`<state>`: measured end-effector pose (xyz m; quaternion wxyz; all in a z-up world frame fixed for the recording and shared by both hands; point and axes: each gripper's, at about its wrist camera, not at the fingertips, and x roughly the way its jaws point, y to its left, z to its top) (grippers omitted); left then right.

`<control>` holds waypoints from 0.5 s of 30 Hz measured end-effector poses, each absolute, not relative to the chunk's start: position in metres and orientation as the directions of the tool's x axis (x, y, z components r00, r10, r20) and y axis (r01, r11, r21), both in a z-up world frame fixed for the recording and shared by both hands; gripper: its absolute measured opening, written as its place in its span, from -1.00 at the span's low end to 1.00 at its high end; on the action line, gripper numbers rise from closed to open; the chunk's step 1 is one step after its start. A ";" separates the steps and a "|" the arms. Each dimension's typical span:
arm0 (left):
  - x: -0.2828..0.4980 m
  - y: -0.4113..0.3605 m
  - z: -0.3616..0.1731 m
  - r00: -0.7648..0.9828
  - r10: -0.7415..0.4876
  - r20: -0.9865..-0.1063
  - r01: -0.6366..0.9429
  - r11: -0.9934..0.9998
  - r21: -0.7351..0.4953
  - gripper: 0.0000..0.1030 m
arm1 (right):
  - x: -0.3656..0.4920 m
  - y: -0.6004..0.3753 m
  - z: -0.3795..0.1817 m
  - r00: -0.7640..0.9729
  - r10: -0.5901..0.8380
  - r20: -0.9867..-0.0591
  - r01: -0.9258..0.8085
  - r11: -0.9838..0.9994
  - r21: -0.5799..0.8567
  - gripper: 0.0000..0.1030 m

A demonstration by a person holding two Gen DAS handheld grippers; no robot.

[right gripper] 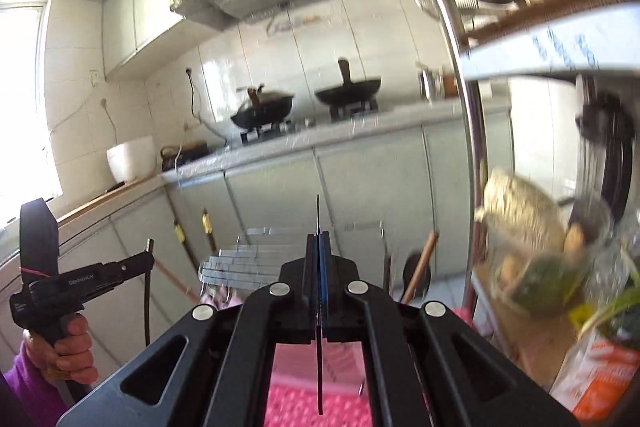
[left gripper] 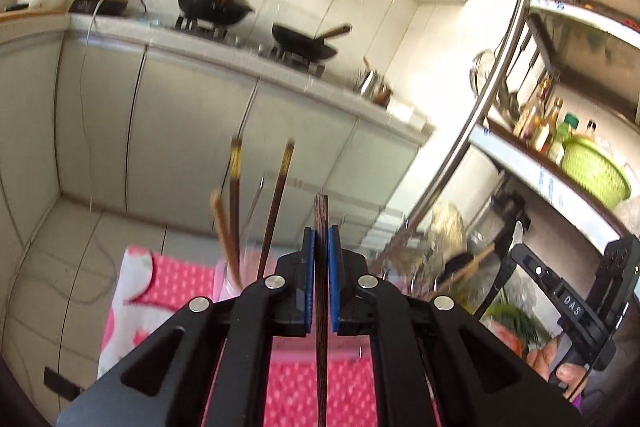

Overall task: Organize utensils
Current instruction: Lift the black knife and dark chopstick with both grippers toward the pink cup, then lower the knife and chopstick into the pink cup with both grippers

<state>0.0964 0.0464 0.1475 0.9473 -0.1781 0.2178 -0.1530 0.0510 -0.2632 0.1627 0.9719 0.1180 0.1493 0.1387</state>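
The left gripper [left gripper: 321, 259] is clenched on a dark chopstick [left gripper: 321, 327]; the right gripper [right gripper: 319, 267] pinches a thin flat blade [right gripper: 319, 367], perhaps a knife. Several chopsticks [left gripper: 234, 211] already stand in a cup [left gripper: 230, 277]; these two remain. The steel shelf post [right gripper: 460, 75] crowds the right; left is open.

Left gripper [left gripper: 321, 247] jaws clamp a dark wooden chopstick [left gripper: 321, 307].
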 end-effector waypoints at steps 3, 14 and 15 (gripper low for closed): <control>0.108 0.039 0.163 0.900 -0.321 -0.295 0.198 0.903 -0.381 -0.89 | 0.065 -0.268 0.173 0.939 0.278 -0.202 -0.227 0.943 0.246 -0.99; 0.135 0.022 0.176 0.983 -0.149 -0.104 0.117 0.958 -0.261 -0.90 | 0.117 -0.272 0.153 0.959 0.238 -0.155 -0.203 0.956 0.213 -0.99; 0.136 0.022 0.174 0.986 -0.137 -0.093 0.110 0.962 -0.250 -0.89 | 0.119 -0.270 0.150 0.958 0.240 -0.154 -0.205 0.955 0.212 -0.99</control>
